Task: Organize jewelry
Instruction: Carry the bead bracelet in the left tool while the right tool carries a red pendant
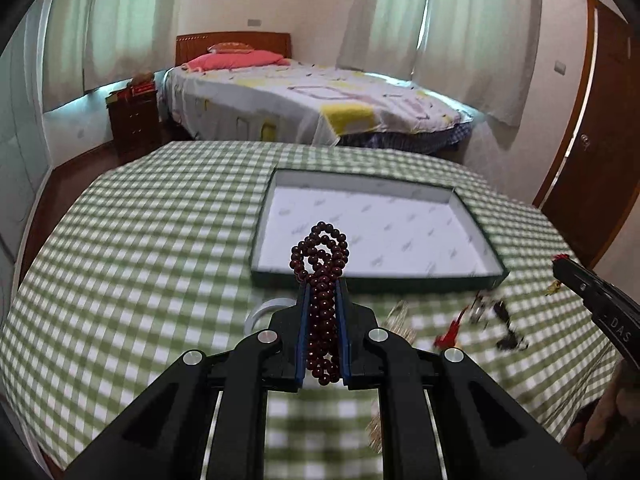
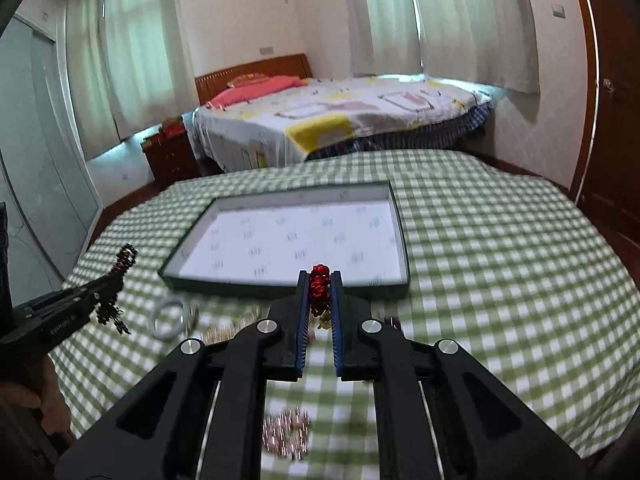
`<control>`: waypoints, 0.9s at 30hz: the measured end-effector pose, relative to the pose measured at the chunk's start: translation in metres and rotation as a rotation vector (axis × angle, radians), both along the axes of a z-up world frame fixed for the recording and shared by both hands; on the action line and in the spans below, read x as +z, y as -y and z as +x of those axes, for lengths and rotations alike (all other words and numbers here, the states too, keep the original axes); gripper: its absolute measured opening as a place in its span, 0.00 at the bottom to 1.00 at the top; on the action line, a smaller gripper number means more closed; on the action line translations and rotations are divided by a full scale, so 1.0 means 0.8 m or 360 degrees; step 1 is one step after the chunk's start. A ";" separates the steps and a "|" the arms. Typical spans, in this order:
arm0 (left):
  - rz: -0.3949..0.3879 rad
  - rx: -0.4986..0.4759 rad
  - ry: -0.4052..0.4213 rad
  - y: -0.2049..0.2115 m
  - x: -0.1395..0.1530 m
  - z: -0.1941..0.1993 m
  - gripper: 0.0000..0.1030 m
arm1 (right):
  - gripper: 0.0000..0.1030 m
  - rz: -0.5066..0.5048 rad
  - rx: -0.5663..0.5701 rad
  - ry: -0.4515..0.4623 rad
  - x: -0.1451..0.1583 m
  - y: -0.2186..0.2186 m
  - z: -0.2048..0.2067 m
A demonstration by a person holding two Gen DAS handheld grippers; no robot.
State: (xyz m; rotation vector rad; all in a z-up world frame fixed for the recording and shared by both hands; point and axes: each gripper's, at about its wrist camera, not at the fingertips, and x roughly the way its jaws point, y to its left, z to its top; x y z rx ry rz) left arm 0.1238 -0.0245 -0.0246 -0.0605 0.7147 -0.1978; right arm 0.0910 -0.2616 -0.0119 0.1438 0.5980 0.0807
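My left tongs point(image 1: 323, 276) clamp the dark bead bracelet point(image 1: 322, 264), my right tongs point(image 2: 320, 280) pinch a red ornament point(image 2: 320, 276) (both lifted), so next I carry them over the near wall into the empty box point(image 2: 280, 296).

A dark red beaded bracelet point(image 1: 323, 296), several loops of small round beads, sits low in the centre of the left wrist view, pinched lengthwise between the left tongs point(image 1: 322, 280), its loops fanning out past their tips. A bright red beaded piece point(image 2: 320, 286) with a gold-coloured bit hanging below is clamped in the right tongs point(image 2: 320, 280), centre of the right wrist view. Beyond both lies a shallow dark-edged tray point(image 1: 476, 276) with a white printed lining, flat on the green checked bench point(image 1: 140, 240). A pale bangle point(image 2: 170, 317) lies flat at the left of the right wrist view. Blurred black and red pieces point(image 1: 480, 324) lie at lower right of the left wrist view, and a blurred pinkish beaded cluster point(image 2: 286, 434) at bottom centre of the right.
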 end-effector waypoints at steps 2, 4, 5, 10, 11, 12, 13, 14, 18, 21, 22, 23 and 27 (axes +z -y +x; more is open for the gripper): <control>-0.0004 -0.0017 0.0033 0.010 0.009 0.016 0.13 | 0.10 0.0012 0.0002 0.0024 0.009 0.002 0.017; -0.0011 -0.0028 0.0055 0.018 0.016 0.029 0.13 | 0.10 0.0013 0.0001 0.0043 0.014 0.004 0.031; -0.0023 -0.0034 0.0064 0.024 0.020 0.041 0.13 | 0.10 0.0006 0.0001 0.0054 0.017 0.005 0.039; -0.0065 -0.0023 0.0098 0.040 0.030 0.082 0.13 | 0.10 -0.0006 -0.0008 0.0085 0.022 0.012 0.077; -0.0063 -0.0021 0.0108 0.043 0.029 0.088 0.13 | 0.10 -0.0011 -0.0011 0.0085 0.020 0.014 0.085; -0.0049 -0.0020 0.0103 0.049 0.024 0.099 0.13 | 0.10 -0.0016 -0.0011 0.0078 0.017 0.015 0.092; -0.0044 -0.0021 0.0088 0.052 0.020 0.104 0.13 | 0.10 -0.0018 -0.0009 0.0056 0.011 0.016 0.102; -0.0039 -0.0029 0.0048 0.057 0.009 0.115 0.13 | 0.10 -0.0015 -0.0006 0.0025 0.001 0.018 0.111; -0.0014 -0.0050 -0.0122 0.067 -0.037 0.140 0.13 | 0.10 -0.0014 0.0001 -0.0111 -0.039 0.020 0.141; 0.0024 -0.0058 -0.0231 0.072 -0.072 0.153 0.13 | 0.10 -0.0022 -0.0003 -0.0223 -0.071 0.023 0.159; 0.0036 -0.0058 -0.0257 0.074 -0.081 0.157 0.13 | 0.10 -0.0023 -0.0004 -0.0249 -0.080 0.022 0.162; 0.0046 -0.0059 -0.0278 0.075 -0.088 0.160 0.13 | 0.10 -0.0027 -0.0004 -0.0280 -0.088 0.022 0.165; 0.0070 -0.0064 -0.0324 0.079 -0.103 0.166 0.13 | 0.10 -0.0054 -0.0014 -0.0369 -0.112 0.020 0.175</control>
